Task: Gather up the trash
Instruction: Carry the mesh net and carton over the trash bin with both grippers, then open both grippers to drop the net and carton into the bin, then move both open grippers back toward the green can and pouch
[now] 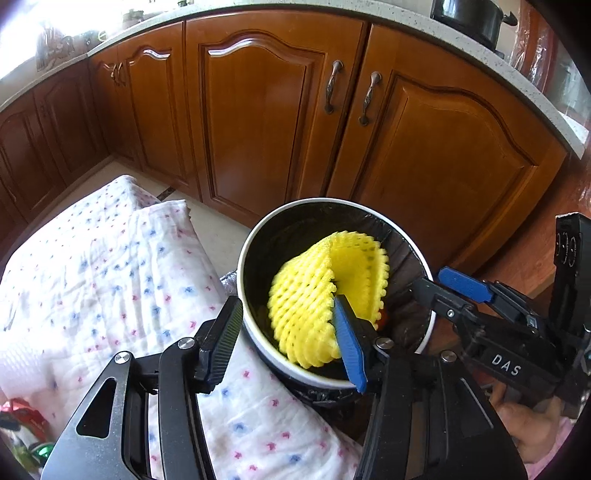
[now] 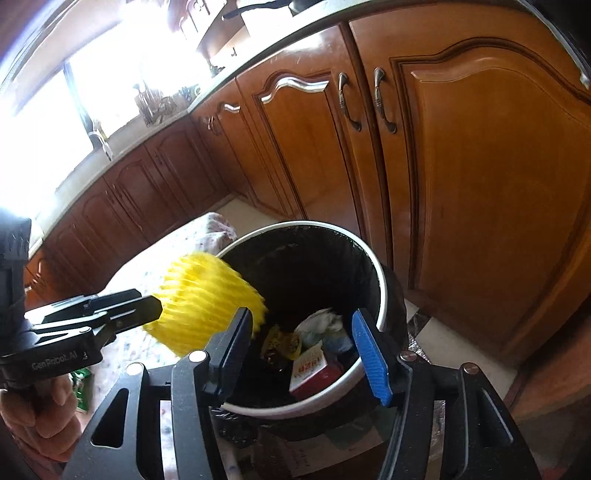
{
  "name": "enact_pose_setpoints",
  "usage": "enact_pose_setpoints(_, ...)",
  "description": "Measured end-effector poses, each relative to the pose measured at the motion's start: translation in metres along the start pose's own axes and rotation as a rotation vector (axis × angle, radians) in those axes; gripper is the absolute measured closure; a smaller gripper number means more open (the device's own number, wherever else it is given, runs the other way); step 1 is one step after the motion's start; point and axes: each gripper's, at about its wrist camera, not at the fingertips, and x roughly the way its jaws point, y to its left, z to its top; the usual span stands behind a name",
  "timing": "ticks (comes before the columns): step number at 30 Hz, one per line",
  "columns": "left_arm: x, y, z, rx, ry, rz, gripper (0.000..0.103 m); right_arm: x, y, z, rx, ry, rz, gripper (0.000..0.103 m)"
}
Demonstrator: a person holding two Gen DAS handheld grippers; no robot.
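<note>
The yellow foam net [image 1: 325, 295] hangs over the bin [image 1: 258, 354] mouth, near its rim. The left hand-held gripper [image 1: 284, 321] stands spread and the right hand-held gripper [image 2: 306, 354] is spread and empty. The springy net could catch the rim and tumble onto the cloth [image 1: 110, 266] beside the bin.

Wooden cabinets [image 1: 258, 122], pale countertop [image 1: 406, 22], bright window [image 2: 44, 122].

Both wrist views angled steeply down, close above the bin [image 1: 373, 218] [image 2: 380, 280], facing wooden cabinet doors [image 1: 258, 122] [image 2: 491, 184]. Left one from its left, right one from nearer side; both sharing bin, doors, yellow foam net [image 1: 317, 295] [image 2: 207, 299].
</note>
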Motion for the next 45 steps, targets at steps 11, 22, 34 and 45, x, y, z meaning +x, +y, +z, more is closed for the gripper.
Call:
enact_pose_setpoints(11,-0.026,0.025,-0.031,-0.114,-0.034,-0.036,0.05,-0.044,0.012,-0.029,0.044,-0.1,0.024,0.027)
enact_pose_setpoints(22,-0.07,0.054,-0.081,-0.199,-0.096,-0.007,0.05,-0.04,0.053,-0.064,0.015,-0.05,0.101,0.02)
enact_pose_setpoints(34,-0.11,0.097,-0.156,-0.298,-0.107,0.067,0.05,-0.038,0.11,-0.102,-0.03,-0.007,0.201,0.018)
enact_pose_setpoints(45,-0.141,0.135,-0.198,-0.378,-0.117,0.113,0.05,-0.034,0.148,-0.125,-0.075,0.036,0.267,0.018)
